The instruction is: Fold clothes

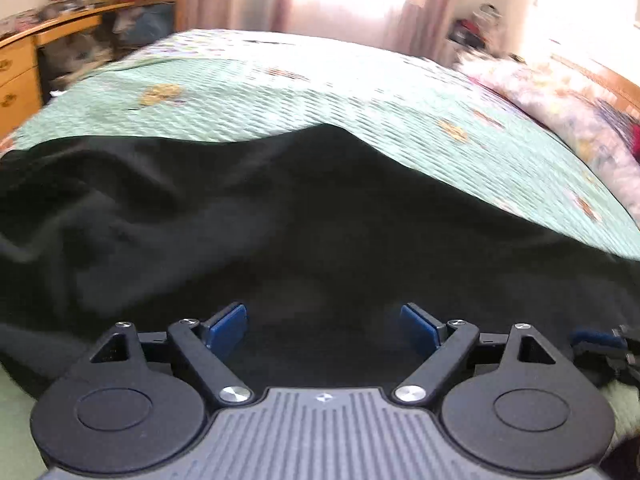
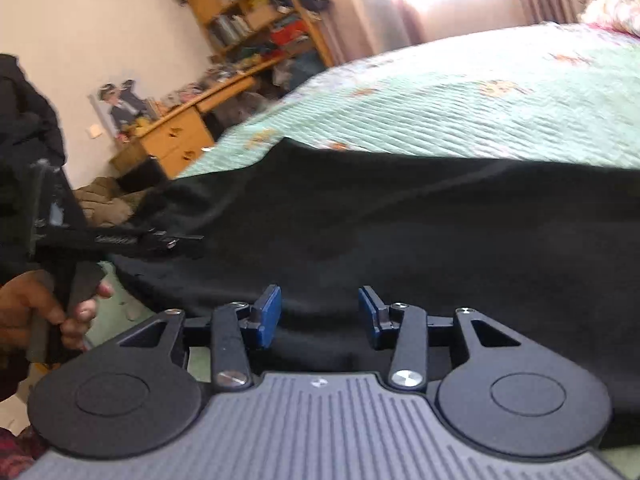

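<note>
Spread fingers point(image 1: 228, 326) over rumpled black garment point(image 1: 280, 216).

black garment point(image 1: 280, 220): edges cut off | shelf point(image 2: 256, 12): blurred, contents perhaps books

Your left gripper point(image 1: 324, 326) and right gripper point(image 2: 319, 314) are showing black linkages, silver screws, blue pads point(image 1: 228, 326), round black discs and ribbed grey housings.

garment point(image 1: 280, 220): black | bedspread point(image 1: 320, 100): mint green, orange motifs | claw pads point(image 1: 228, 326): blue
</note>
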The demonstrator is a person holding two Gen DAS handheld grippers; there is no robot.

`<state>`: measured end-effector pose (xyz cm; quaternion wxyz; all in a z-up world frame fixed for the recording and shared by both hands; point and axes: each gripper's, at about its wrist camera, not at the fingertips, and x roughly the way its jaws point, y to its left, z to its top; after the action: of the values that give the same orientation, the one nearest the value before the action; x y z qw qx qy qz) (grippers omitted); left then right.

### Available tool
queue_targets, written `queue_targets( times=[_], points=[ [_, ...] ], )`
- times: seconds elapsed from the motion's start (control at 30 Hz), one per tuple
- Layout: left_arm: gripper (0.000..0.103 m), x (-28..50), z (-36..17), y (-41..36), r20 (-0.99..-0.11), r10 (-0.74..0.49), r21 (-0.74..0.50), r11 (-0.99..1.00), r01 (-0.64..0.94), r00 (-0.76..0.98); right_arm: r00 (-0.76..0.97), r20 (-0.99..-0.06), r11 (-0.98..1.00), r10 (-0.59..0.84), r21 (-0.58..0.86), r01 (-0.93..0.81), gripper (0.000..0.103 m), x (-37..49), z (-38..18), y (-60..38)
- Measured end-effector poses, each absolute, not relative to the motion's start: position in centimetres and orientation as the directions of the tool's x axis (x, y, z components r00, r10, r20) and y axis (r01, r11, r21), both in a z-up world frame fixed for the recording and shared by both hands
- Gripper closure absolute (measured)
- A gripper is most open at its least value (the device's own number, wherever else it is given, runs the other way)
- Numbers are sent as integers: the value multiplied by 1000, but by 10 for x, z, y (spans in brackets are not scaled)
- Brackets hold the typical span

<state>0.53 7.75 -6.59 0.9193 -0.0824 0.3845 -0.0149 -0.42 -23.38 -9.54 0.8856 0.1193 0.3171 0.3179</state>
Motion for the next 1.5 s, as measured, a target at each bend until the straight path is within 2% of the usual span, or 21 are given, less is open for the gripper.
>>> queue_targets(
  times=[0.17,0.3,0.47,0.6,0.67,0.8,0.9,1.03,1.13,1.2,1.37,1.5],
  points=[
    [15,11,-88,103,-736,-72,-204,972,-120,674,560,-542,779,626,403,-481,57,3,-123,-220],
    [13,14,-84,93,-745,-49,-158,982,-105,666,567,-519,769,639,444,-460,57,1,-117,-231],
    [15,10,-73,102,-722,-44,-182,975,-128,690,631,-479,788,610,446,-424,56,-6,-99,-256],
    [14,7,-79,114,-739,-26,-208,959,-191,673,676,-492,826,549,442,-349,54,-8,-103,-283],
    [12,6,-83,115,-736,-37,-213,960,-179,676,662,-536,839,525,456,-296,53,-5,-116,-293],
    [10,11,-81,109,-749,-20,-182,967,-177,662,691,-503,833,520,477,-280,53,-9,-112,-305],
    [12,8,-72,112,-734,-39,-227,955,-191,678,712,-478,828,515,493,-268,53,-12,-109,-315],
    [12,9,-63,93,-715,-67,-206,972,-118,696,771,-448,846,453,489,-213,52,-16,-101,-335],
    [11,17,-80,89,-761,-93,-224,966,-126,642,790,-482,873,377,471,-129,42,-13,-107,-354],
    [7,16,-85,89,-752,-93,-226,967,-122,652,786,-494,874,371,471,-116,42,-11,-122,-362],
    [10,14,-76,92,-747,-90,-243,959,-145,659,789,-499,870,359,486,-88,42,-11,-121,-366],
    [10,7,-56,78,-706,-104,-230,969,-89,701,835,-456,868,309,493,-52,42,-18,-109,-383]
  ],
)
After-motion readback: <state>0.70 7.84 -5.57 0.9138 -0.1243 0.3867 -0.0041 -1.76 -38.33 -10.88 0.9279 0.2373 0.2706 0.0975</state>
